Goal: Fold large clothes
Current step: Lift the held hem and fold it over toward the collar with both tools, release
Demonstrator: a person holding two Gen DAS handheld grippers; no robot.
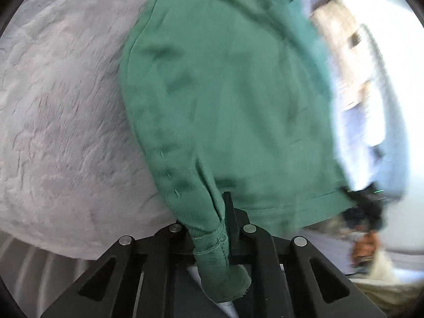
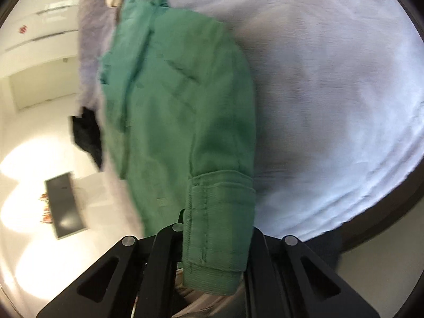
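Both sets of fingers nearly closed, each pinching cloth: left gripper [image 1: 225, 228] clamped on a ribbed corner of the green garment [image 1: 225, 92], right gripper [image 2: 214, 238] on a ribbed cuff. One garment, two grippers. Body of it stretching away toward 12 o'clock over the pale fuzzy blanket [image 1: 61, 119], long axis running 6 to 12. Neither hand nearer.

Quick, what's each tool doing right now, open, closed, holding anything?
Left tool: closed on a corner of the green garment.
Right tool: closed on the green garment's ribbed edge.
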